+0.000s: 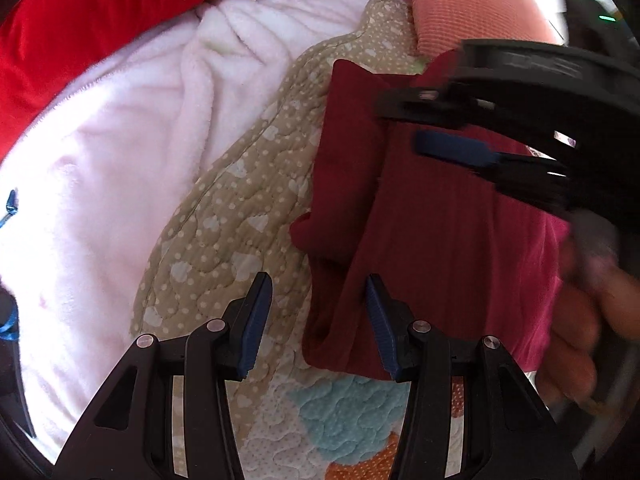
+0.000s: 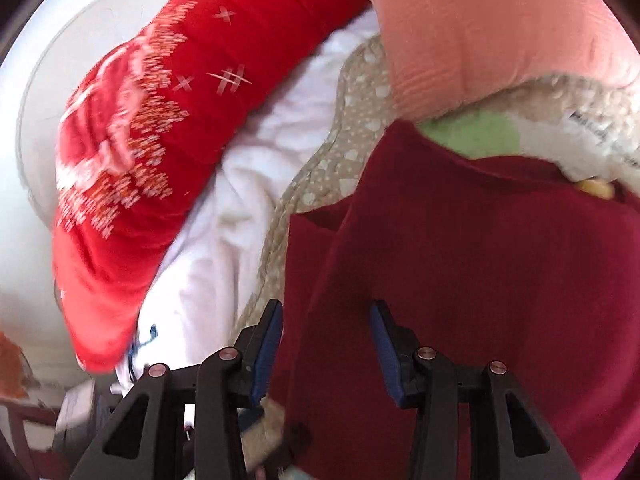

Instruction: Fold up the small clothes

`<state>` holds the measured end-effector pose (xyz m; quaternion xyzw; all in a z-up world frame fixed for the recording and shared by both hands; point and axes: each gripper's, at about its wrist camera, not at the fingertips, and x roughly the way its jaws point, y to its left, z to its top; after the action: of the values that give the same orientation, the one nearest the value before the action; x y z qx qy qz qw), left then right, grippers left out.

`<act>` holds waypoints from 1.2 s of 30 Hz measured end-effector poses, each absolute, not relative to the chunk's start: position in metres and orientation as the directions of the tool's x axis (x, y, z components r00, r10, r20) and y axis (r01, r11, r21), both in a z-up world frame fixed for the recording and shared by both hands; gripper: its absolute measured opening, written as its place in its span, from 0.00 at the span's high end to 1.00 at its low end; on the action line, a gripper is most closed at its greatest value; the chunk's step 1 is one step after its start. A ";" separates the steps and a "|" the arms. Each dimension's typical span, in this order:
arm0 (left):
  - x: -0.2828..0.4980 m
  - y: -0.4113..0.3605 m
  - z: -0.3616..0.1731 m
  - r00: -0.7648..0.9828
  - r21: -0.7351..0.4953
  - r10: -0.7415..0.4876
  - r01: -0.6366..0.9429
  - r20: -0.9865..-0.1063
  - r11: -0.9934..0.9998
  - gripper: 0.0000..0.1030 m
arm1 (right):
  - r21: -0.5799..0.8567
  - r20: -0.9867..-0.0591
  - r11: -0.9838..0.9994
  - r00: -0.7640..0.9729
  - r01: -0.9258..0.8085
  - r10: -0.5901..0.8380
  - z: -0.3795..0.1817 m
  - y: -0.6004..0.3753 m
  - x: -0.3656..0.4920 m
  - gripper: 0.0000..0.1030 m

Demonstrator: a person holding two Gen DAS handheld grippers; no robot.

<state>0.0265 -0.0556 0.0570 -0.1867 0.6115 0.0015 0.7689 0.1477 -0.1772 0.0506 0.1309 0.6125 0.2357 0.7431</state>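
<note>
Dark red garment (image 1: 420, 216) lies on the quilt (image 1: 224, 216), long axis running away from the left gripper (image 1: 320, 320). Left jaws apart, straddling its near edge. Right gripper (image 2: 326, 344), jaws also apart, hovers over its far half.

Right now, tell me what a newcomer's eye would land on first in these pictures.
The dark red garment stands out first, lying partly folded on the dotted beige quilt, with both open grippers' jaws over it: the left gripper at its near edge, the right gripper at its far end. Next comes the bright red patterned cloth behind the white fleece blanket.
</note>
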 end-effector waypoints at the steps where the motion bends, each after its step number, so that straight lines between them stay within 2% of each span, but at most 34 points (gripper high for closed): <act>1: 0.027 -0.053 0.053 0.249 -0.301 -0.241 -0.239 -0.938 0.923 0.50 | 0.502 -0.844 0.849 0.122 -0.163 0.522 0.041 -0.174 0.153 0.62; 2: 0.028 -0.051 0.050 0.247 -0.312 -0.252 -0.246 -0.936 0.918 0.46 | 0.512 -0.843 0.847 0.105 -0.142 0.527 0.032 -0.171 0.157 0.62; 4: 0.030 -0.048 0.046 0.253 -0.335 -0.271 -0.260 -0.929 0.906 0.45 | 0.523 -0.841 0.842 0.084 -0.131 0.535 0.021 -0.167 0.166 0.62; 8: 0.033 -0.048 0.043 0.281 -0.370 -0.293 -0.276 -0.914 0.887 0.40 | 0.520 -0.843 0.835 0.054 -0.178 0.536 0.037 -0.169 0.172 0.61; 11: 0.036 -0.051 0.040 0.303 -0.394 -0.305 -0.300 -0.903 0.869 0.40 | 0.455 -0.877 0.871 0.074 -0.187 0.474 0.046 -0.172 0.171 0.56; 13: 0.038 -0.054 0.038 0.330 -0.452 -0.359 -0.275 -0.873 0.848 0.40 | 0.458 -0.880 0.868 0.040 -0.193 0.473 0.044 -0.170 0.171 0.55; 14: 0.039 -0.057 0.036 0.335 -0.481 -0.389 -0.261 -0.858 0.837 0.45 | 0.457 -0.882 0.868 0.024 -0.196 0.470 0.042 -0.169 0.172 0.55; 16: 0.038 -0.063 0.038 0.337 -0.502 -0.419 -0.214 -0.843 0.838 0.75 | 0.453 -0.888 0.868 -0.020 -0.206 0.459 0.035 -0.164 0.171 0.53; 17: 0.036 -0.065 0.040 0.341 -0.504 -0.425 -0.188 -0.838 0.843 0.79 | 0.457 -0.887 0.865 -0.030 -0.206 0.461 0.034 -0.162 0.171 0.53; 19: 0.030 -0.067 0.047 0.360 -0.494 -0.422 -0.135 -0.832 0.859 0.82 | 0.496 -0.866 0.849 -0.039 -0.181 0.498 0.033 -0.164 0.169 0.49; 21: 0.026 -0.069 0.052 0.367 -0.491 -0.425 -0.106 -0.828 0.865 0.82 | 0.555 -0.831 0.823 -0.047 -0.121 0.554 0.030 -0.172 0.171 0.39; 24: 0.021 -0.075 0.059 0.383 -0.481 -0.418 -0.082 -0.824 0.873 0.82 | 0.592 -0.806 0.804 -0.068 -0.055 0.588 0.024 -0.174 0.179 0.32; 26: 0.019 -0.079 0.061 0.393 -0.478 -0.415 -0.074 -0.821 0.875 0.83 | 0.558 -0.829 0.826 -0.086 -0.077 0.552 0.023 -0.164 0.185 0.31; 31: 0.013 -0.081 0.061 0.399 -0.504 -0.428 -0.106 -0.811 0.857 0.83 | 0.413 -0.911 0.861 -0.128 -0.296 0.393 0.021 -0.118 0.183 0.09; 33: 0.005 -0.075 0.062 0.400 -0.501 -0.425 -0.104 -0.812 0.859 0.83 | 0.341 -0.940 0.860 -0.121 -0.380 0.319 0.018 -0.100 0.178 0.06; 36: 0.003 -0.076 0.062 0.387 -0.480 -0.410 -0.102 -0.826 0.871 0.85 | 0.231 -0.971 0.847 -0.064 -0.479 0.229 0.012 -0.083 0.167 0.08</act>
<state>0.0031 -0.0760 0.0622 -0.2346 0.5452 -0.0964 0.7990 0.1671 -0.0833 0.0124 -0.0919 0.6811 0.2610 0.6779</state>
